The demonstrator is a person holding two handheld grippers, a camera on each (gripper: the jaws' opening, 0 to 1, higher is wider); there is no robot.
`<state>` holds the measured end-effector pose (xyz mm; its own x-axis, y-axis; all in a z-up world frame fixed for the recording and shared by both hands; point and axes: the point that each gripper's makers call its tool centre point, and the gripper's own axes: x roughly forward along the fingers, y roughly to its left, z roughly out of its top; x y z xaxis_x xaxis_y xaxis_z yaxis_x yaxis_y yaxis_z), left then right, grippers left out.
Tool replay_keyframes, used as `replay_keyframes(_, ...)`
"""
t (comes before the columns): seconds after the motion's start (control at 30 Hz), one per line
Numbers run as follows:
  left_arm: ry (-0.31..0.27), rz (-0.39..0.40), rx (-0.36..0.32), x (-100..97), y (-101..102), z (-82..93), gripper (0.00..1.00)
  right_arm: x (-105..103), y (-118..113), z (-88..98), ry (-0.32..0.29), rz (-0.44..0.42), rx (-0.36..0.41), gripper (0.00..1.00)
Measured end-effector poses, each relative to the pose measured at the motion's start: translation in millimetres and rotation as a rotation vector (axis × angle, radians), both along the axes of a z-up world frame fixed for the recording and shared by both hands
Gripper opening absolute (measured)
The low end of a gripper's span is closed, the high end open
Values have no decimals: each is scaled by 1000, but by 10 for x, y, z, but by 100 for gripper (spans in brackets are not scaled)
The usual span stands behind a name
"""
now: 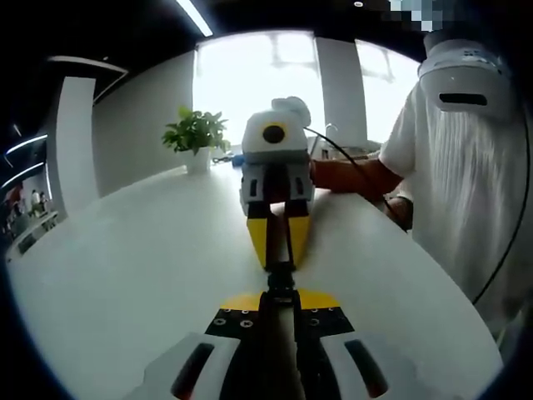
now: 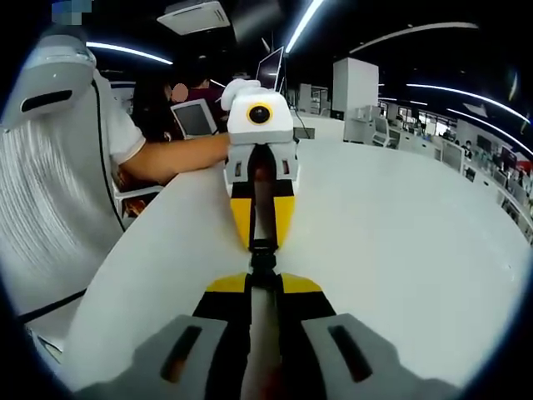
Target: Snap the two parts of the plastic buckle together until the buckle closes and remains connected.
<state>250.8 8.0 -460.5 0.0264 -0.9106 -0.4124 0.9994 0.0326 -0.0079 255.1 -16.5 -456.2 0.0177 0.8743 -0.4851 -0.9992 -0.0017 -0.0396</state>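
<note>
buckle point(image 1: 281, 279) mostly hidden: just a small dark piece between the two opposing claw tips in both views, too small to tell if the halves are latched. left claw point(image 1: 281, 293) cut off by the near edge of its own view; same for right claw point(image 2: 263, 279). strap, if any, lost in the dark gap between the jaws. person point(image 1: 466, 183) cut off at right edge. far office desks point(image 2: 466, 150) too small to make out.
</note>
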Motion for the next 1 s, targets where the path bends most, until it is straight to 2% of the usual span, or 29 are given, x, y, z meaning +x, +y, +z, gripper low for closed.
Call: replay_keyframes(1.0,9,-25,19,-19,-12,-4,10,8,30,-5,12,26,-1,10)
